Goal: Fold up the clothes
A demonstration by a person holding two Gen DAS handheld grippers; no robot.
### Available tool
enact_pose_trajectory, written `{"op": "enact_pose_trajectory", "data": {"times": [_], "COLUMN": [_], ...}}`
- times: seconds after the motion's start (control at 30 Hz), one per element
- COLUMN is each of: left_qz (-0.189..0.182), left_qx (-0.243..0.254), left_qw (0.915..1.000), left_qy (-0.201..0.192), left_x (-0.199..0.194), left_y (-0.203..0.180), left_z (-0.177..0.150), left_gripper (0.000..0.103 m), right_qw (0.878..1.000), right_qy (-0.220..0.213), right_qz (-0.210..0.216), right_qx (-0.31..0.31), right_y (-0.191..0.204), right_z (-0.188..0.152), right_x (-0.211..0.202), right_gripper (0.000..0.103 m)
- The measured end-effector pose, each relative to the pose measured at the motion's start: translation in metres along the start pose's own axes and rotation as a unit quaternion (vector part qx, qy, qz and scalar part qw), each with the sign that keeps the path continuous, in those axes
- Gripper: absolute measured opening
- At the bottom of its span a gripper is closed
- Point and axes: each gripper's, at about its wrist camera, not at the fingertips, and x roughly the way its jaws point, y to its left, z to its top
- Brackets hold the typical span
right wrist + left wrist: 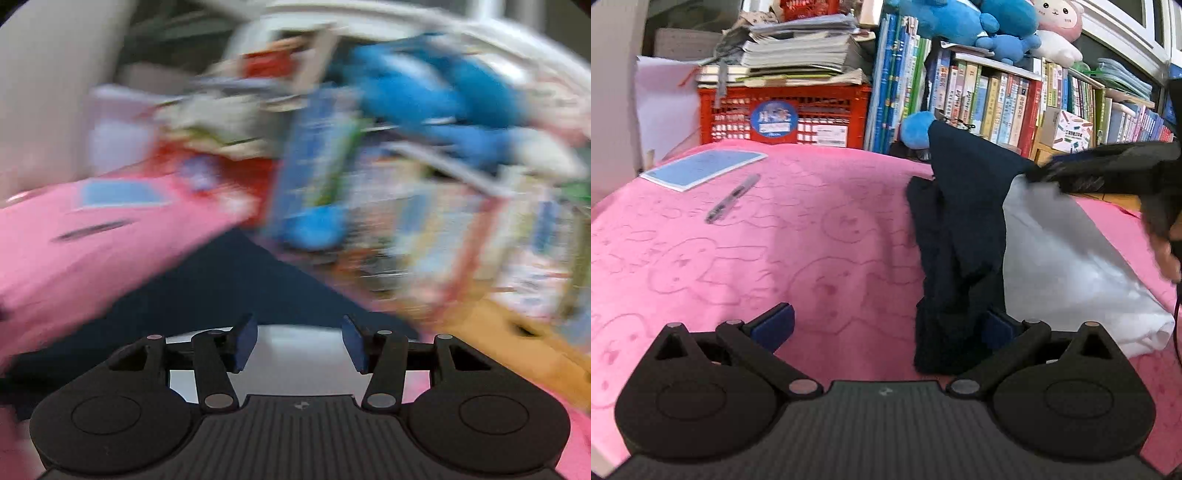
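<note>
A dark navy garment [956, 236] lies crumpled on the pink blanket [757, 240], partly over a white garment [1071, 266]. My left gripper [886, 321] is open low over the blanket; its right finger touches the navy cloth's near edge. My right gripper [1108, 170] shows in the left wrist view at the upper right, above the white garment's top corner; blur hides whether it grips cloth there. In the blurred right wrist view my right gripper [300, 341] has its fingers apart, over the navy cloth [221, 280] and the white cloth [295, 358].
A blue notebook [705, 168] and a pen [733, 199] lie on the blanket at the far left. A red crate [783, 114] with stacked papers, a bookshelf [1015, 99] and plush toys [979, 26] stand behind.
</note>
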Motion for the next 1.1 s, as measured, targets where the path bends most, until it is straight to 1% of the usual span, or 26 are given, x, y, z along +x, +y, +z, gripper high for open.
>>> {"op": "enact_pose_trajectory", "data": {"times": [0.03, 0.07, 0.13, 0.17, 0.2, 0.23, 0.27, 0.3, 0.33, 0.4, 0.47, 0.53, 0.6, 0.63, 0.67, 0.73, 0.77, 0.8, 0.83, 0.9, 0.97, 1.0, 1.03, 1.07, 1.1], "left_qz": [0.006, 0.015, 0.036, 0.042, 0.045, 0.05, 0.06, 0.07, 0.075, 0.083, 0.065, 0.042, 0.012, -0.004, -0.013, -0.007, 0.0, 0.006, 0.008, 0.006, 0.019, 0.015, 0.005, -0.008, -0.019], "left_qx": [0.007, 0.015, 0.03, 0.033, 0.031, 0.03, 0.028, 0.025, 0.022, 0.015, 0.008, 0.015, 0.02, 0.018, 0.01, -0.006, -0.008, -0.008, -0.006, -0.007, 0.004, 0.009, 0.012, 0.016, 0.021], "left_qw": [0.9999, 0.9997, 0.9988, 0.9984, 0.9982, 0.998, 0.9973, 0.9966, 0.9959, 0.9945, 0.9948, 0.9948, 0.9956, 0.9961, 0.9969, 0.9992, 0.9997, 0.9999, 0.9999, 0.9997, 0.9989, 0.9989, 0.9992, 0.9994, 0.9993], "left_qy": [-0.005, -0.009, -0.016, -0.019, -0.022, -0.026, -0.031, -0.037, -0.045, -0.061, -0.078, -0.091, -0.09, -0.087, -0.076, -0.039, -0.022, -0.008, 0.006, 0.023, 0.042, 0.043, 0.038, 0.029, 0.025], "left_x": [-0.004, -0.008, -0.016, -0.02, -0.024, -0.027, -0.029, -0.032, -0.034, -0.038, -0.041, -0.038, -0.027, -0.02, -0.012, 0.005, 0.012, 0.018, 0.021, 0.016, 0.0, -0.012, -0.025, -0.038, -0.047], "left_y": [-0.001, -0.001, -0.002, 0.0, 0.002, 0.004, 0.005, 0.006, 0.006, 0.007, 0.002, -0.01, -0.021, -0.026, -0.028, -0.028, -0.027, -0.025, -0.023, -0.021, -0.028, -0.033, -0.038, -0.044, -0.048], "left_z": [0.0, 0.0, 0.002, 0.002, 0.003, 0.004, 0.007, 0.01, 0.013, 0.021, 0.027, 0.03, 0.028, 0.026, 0.023, 0.017, 0.014, 0.01, 0.005, 0.003, 0.004, 0.003, 0.0, -0.003, -0.006], "left_gripper": [0.103, 0.103, 0.103, 0.103, 0.103, 0.103, 0.103, 0.103, 0.103, 0.103, 0.103, 0.103, 0.103, 0.103, 0.103, 0.103, 0.103, 0.103, 0.103, 0.103, 0.103, 0.103, 0.103, 0.103, 0.103], "right_qw": [0.999, 0.998, 0.999, 0.998, 0.993, 0.982, 0.969, 0.964, 0.966, 0.97, 0.972, 0.977, 0.982, 0.985, 0.987, 0.989, 0.99, 0.991, 0.992, 0.993, 0.991, 0.99, 0.988, 0.986, 0.983], "right_qy": [0.016, 0.028, 0.021, 0.017, 0.018, 0.026, 0.033, 0.03, 0.021, 0.008, -0.003, -0.016, -0.027, -0.028, -0.023, -0.01, -0.013, -0.017, -0.019, -0.019, -0.018, -0.02, -0.027, -0.041, -0.057], "right_qz": [0.031, 0.047, 0.05, 0.065, 0.116, 0.185, 0.239, 0.254, 0.244, 0.219, 0.196, 0.149, 0.097, 0.07, 0.054, 0.037, 0.033, 0.028, 0.023, 0.009, -0.014, -0.024, -0.031, -0.037, -0.042], "right_qx": [0.001, 0.008, 0.0, -0.004, 0.007, 0.031, 0.057, 0.071, 0.077, 0.103, 0.134, 0.151, 0.16, 0.153, 0.15, 0.143, 0.135, 0.126, 0.119, 0.116, 0.129, 0.138, 0.147, 0.157, 0.168], "right_y": [0.013, 0.023, 0.043, 0.048, 0.047, 0.041, 0.036, 0.032, 0.029, 0.017, 0.002, -0.01, -0.02, -0.022, -0.024, -0.024, -0.023, -0.023, -0.02, -0.014, -0.009, -0.006, -0.003, 0.0, 0.003], "right_z": [0.0, 0.0, 0.002, 0.004, 0.006, 0.007, 0.006, 0.002, -0.004, -0.018, -0.032, -0.051, -0.071, -0.08, -0.089, -0.103, -0.108, -0.111, -0.113, -0.114, -0.116, -0.117, -0.121, -0.128, -0.135], "right_x": [0.006, 0.014, 0.02, 0.019, 0.015, 0.012, 0.008, -0.002, -0.015, -0.039, -0.059, -0.08, -0.101, -0.107, -0.11, -0.113, -0.115, -0.117, -0.117, -0.117, -0.125, -0.131, -0.138, -0.149, -0.16], "right_gripper": [0.052, 0.053, 0.059, 0.059, 0.058, 0.058, 0.057, 0.057, 0.061, 0.064, 0.064, 0.066, 0.069, 0.071, 0.071, 0.071, 0.072, 0.073, 0.077, 0.083, 0.087, 0.089, 0.093, 0.097, 0.103]}}
